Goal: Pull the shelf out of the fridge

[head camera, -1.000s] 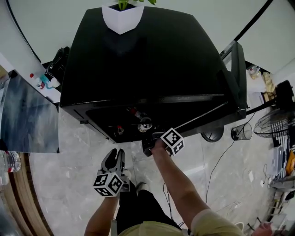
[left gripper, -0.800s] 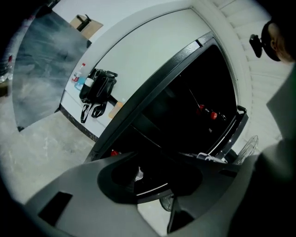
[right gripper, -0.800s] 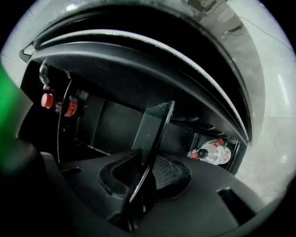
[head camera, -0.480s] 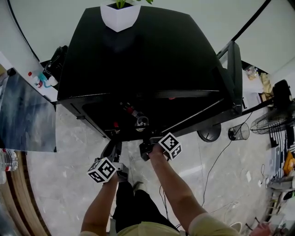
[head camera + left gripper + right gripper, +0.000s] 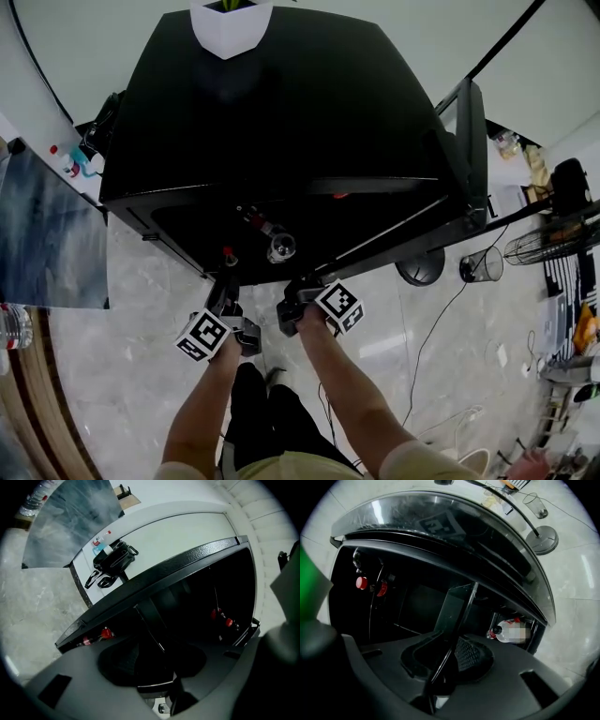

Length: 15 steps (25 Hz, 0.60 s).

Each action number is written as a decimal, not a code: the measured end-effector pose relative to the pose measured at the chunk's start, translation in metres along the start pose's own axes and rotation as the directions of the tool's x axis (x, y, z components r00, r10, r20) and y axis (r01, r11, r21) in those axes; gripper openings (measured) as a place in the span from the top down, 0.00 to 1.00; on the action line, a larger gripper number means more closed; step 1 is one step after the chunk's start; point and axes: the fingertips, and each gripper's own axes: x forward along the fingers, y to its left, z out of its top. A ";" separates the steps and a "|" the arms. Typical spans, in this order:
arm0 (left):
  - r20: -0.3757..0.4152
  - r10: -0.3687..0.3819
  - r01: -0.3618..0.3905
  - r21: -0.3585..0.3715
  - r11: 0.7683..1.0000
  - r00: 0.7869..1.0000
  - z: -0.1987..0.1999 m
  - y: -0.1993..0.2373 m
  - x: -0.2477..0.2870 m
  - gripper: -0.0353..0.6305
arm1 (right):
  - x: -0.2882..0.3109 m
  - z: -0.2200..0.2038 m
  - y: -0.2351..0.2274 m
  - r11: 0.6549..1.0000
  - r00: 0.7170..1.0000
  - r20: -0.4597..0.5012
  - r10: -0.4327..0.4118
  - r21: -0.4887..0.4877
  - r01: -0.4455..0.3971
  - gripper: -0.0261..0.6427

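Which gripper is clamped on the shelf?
The right gripper, shut on the shelf. The left gripper has just been opening its jaws; the shelf runs between them, ungripped.

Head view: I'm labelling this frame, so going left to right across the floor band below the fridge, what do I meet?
Clear bottle → left gripper → right gripper → round stand base → small bin.

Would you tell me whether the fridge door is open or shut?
Open: the door stands swung out beside the fridge, and red bottle caps show inside.
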 end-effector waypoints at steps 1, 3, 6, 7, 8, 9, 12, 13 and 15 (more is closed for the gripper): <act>0.013 0.002 -0.002 -0.011 1.000 1.000 0.002 -0.002 0.002 0.72 | -0.002 -0.001 0.000 1.000 1.000 -0.001 0.002 -0.002 -0.002 0.85; 0.039 0.016 -0.016 -0.019 1.000 0.999 0.006 0.000 0.005 0.72 | -0.005 -0.002 0.000 1.000 1.000 -0.004 0.004 -0.009 -0.004 0.85; 0.071 0.031 -0.029 -0.034 0.999 0.997 0.008 0.002 0.006 0.72 | -0.010 -0.005 0.000 1.000 1.000 -0.017 0.007 -0.011 -0.007 0.85; 0.082 0.031 -0.028 -0.042 0.999 0.996 0.009 0.002 0.006 0.72 | -0.012 -0.006 0.001 1.000 1.000 -0.021 0.008 -0.012 -0.009 0.85; 0.095 0.031 -0.026 -0.051 0.998 0.995 0.009 0.002 0.005 0.72 | -0.013 -0.006 0.001 1.000 1.000 -0.024 0.010 -0.014 -0.010 0.85; 0.109 0.031 -0.024 -0.061 0.998 0.994 0.011 0.002 0.005 0.72 | -0.014 -0.006 0.000 1.000 1.000 -0.025 0.011 -0.015 -0.011 0.85; 0.138 0.026 -0.015 -0.084 0.996 0.990 0.015 0.001 0.007 0.72 | -0.019 -0.008 -0.001 1.000 1.000 -0.029 0.013 -0.015 -0.013 0.85; 0.138 0.024 -0.013 -0.083 0.996 0.990 0.016 0.000 0.008 0.72 | -0.021 -0.008 -0.001 1.000 0.999 -0.030 0.014 -0.013 -0.014 0.85; 0.141 0.025 -0.014 -0.082 0.997 0.990 0.017 -0.001 0.010 0.72 | -0.025 -0.010 -0.002 1.000 0.999 -0.032 0.017 -0.015 -0.018 0.85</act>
